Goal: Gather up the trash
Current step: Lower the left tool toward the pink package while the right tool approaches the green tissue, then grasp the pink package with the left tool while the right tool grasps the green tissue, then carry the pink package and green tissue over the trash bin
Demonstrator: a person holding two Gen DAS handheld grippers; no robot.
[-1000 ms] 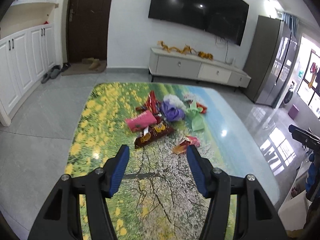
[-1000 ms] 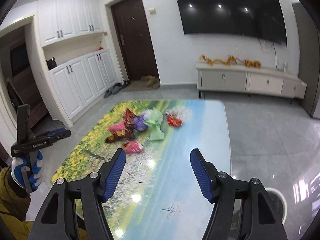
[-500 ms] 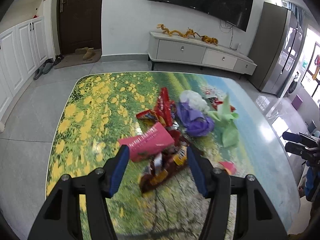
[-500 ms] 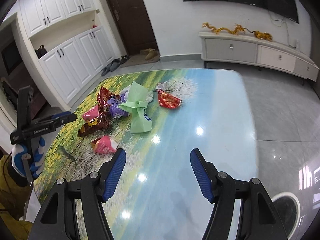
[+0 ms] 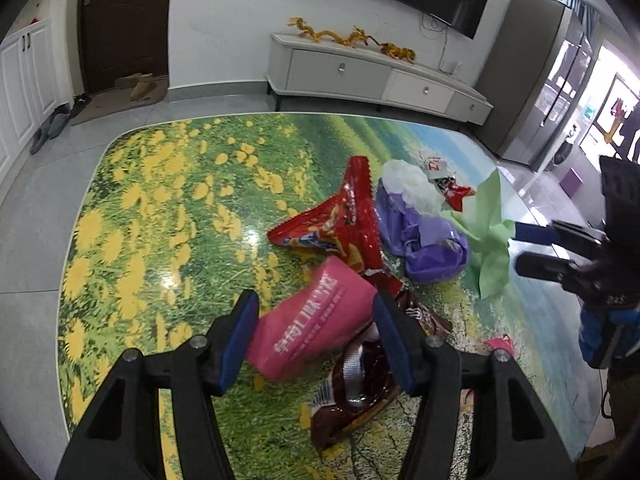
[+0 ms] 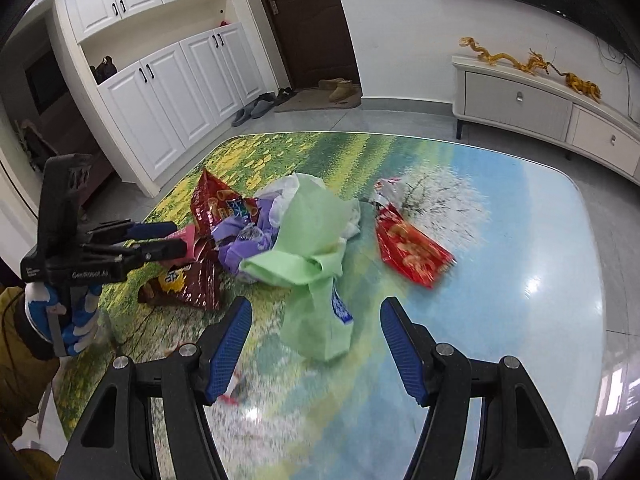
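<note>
Left gripper (image 5: 314, 326) hangs half open, pink packet (image 5: 316, 326) framed between its fingers, ungripped. Right gripper (image 6: 316, 332) gapes empty, green bag (image 6: 316, 272) lying between on the surface (image 6: 500, 280).

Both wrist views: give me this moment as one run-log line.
phase: approach | left gripper: open, framing pink packet | right gripper: open, framing pale green plastic bag | nothing held

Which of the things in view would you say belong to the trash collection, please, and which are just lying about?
Trash to collect, all on the table:
pink packet
red snack wrapper
dark brown wrapper
purple bag
green bag
small red wrapper

Just lying about:
slippers
boots
golden dragon ornament
</note>
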